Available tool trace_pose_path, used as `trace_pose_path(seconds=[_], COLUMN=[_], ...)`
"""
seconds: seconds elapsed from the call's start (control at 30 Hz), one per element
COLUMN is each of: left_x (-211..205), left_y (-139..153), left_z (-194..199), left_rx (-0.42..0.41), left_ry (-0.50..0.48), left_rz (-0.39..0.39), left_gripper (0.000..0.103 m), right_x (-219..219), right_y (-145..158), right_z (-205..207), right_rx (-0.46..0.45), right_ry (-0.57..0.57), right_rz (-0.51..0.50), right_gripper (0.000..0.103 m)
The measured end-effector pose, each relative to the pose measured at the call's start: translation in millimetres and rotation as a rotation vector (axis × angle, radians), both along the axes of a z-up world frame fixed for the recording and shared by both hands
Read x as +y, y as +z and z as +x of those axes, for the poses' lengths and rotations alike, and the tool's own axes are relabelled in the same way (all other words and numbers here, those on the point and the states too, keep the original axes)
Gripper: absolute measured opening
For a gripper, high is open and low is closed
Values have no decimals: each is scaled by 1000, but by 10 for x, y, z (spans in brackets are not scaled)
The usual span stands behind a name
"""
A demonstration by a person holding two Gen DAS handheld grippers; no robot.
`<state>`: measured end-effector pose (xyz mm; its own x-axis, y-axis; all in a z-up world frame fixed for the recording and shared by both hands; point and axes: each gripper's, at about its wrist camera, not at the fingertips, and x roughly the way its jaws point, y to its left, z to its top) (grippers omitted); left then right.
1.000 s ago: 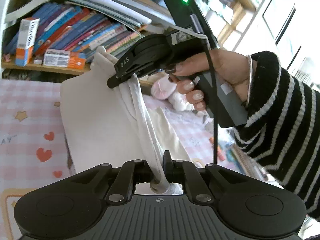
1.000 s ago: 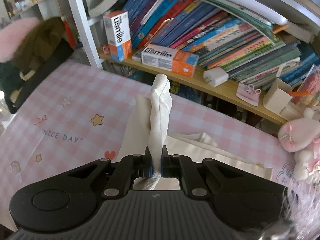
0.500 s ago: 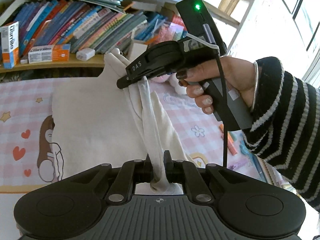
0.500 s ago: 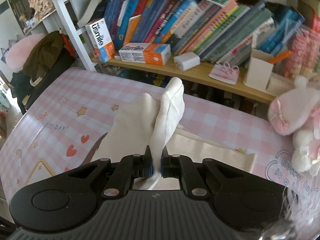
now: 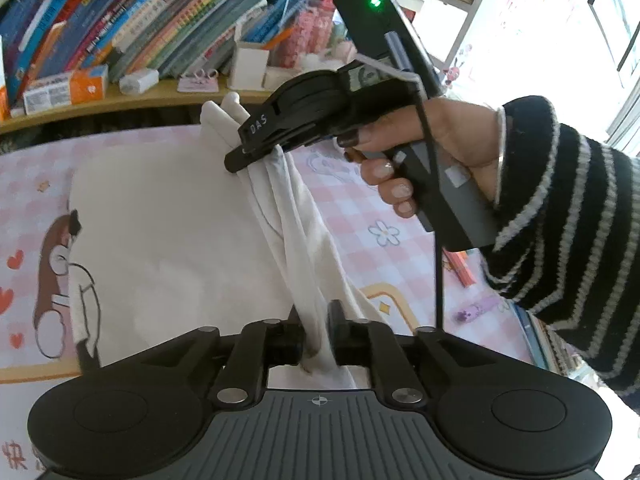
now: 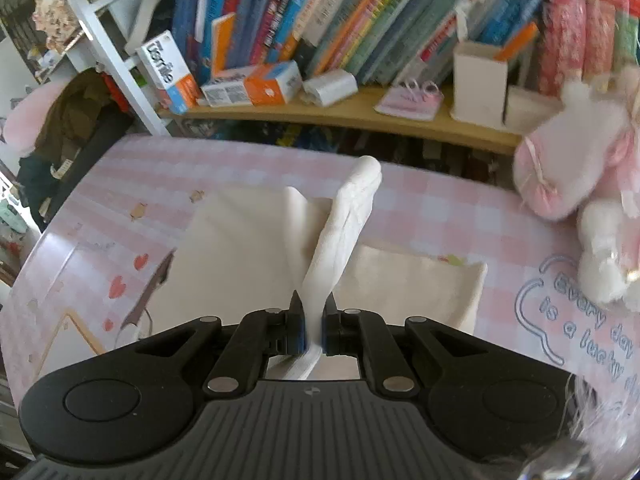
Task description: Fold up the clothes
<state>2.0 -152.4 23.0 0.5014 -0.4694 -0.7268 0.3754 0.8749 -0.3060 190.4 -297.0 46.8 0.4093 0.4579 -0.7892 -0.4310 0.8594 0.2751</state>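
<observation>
my right tongs [image 6: 314,312] clench the white garment [image 5: 168,232] over the pink bench [image 6: 420,208]; my left tongs [image 5: 316,320] are opening around its fold. "usmile" box [image 6: 168,70] shelved; bench reads "every day is a lucky".

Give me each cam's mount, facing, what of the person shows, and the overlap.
Left wrist: on the left gripper, facing down over the white garment toward the bookshelf; shows the right gripper, hand, striped sleeve; jaws opening around the cloth.
Right wrist: on the right gripper, facing the same shelf; no body visible.
Shared: garment, pink checked tablecloth, orange box.
</observation>
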Motion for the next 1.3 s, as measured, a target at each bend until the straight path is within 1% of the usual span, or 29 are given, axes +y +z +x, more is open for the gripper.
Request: trace_pose_path(seconds=[0.03,0.07,0.1,0.13,0.17,0.2,0.27,0.33,0.43,0.5,0.63,0.67,0.73,0.8,0.9,0.97,1.0,1.1,1.13,1.17,1.23,1.3], left_x=[5,35,76,116,166,234,414,643,981,1163,1386,1417,1420,1403,1404,1406,1410,1437,1446,1454,1466,1489], left_y=[-2,1,3,5,8,12,20,15,4,-9,-79,-98,-136,-158,-195,-230,-247,-300,-319,-333,-339,-310], left_z=[-14,-44,-78,-113,-143,-167,-184,-170,-158,-155,-171,-165,-149,-138,-144,-151,-149,-149,-151,-154,-167,-172], left_rx=[16,32,45,57,68,77,85,90,84,80,90,91,91,81,81,86,89,104,111,115,116,111], left_ry=[-17,-33,-44,-56,-55,-38,23,106,232,302,390,402,415,416,415,412,416,432,435,437,435,431], left_rz=[-32,-74,-116,-157,-182,-190,-184,-163,-111,-85,-58,-50,-22,-3,-10,-6,1,14,12,12,9,14], left_gripper=[27,29,30,30,30,30,30,30,30,30,30,31,41,42,43,43,43,43,43,43,43,43], right_x=[-18,-40,-75,-114,-174,-242,-378,-528,-706,-777,-848,-852,-842,-816,-793,-755,-735,-743,-747,-745,-749,-770], right_y=[-44,-94,-144,-195,-228,-254,-306,-270,-165,-106,-57,-62,-75,-99,-213,-243,-212,116,157,117,-115,-336], right_z=[7,14,18,22,5,-19,-67,-218,-527,-771,-1269,-1369,-1534,-1660,-1756,-1792,-1819,-1948,-1978,-1985,-1935,-1884], right_rx=[4,9,13,19,25,32,45,45,31,43,90,104,127,134,172,175,164,71,64,75,125,169], right_ry=[-8,-19,-41,-66,-89,-110,-152,-171,-164,-143,-114,-115,-121,-136,-165,-171,-163,-142,-152,-163,-189,-221], right_rz=[-10,-24,-44,-67,-74,-75,-77,-37,10,44,94,102,108,84,80,63,64,131,128,106,46,17], right_gripper=[7,8,10,15,21,22,25,28,31,33,36,36,36,36,35,8,8,7,7,7,8,10])
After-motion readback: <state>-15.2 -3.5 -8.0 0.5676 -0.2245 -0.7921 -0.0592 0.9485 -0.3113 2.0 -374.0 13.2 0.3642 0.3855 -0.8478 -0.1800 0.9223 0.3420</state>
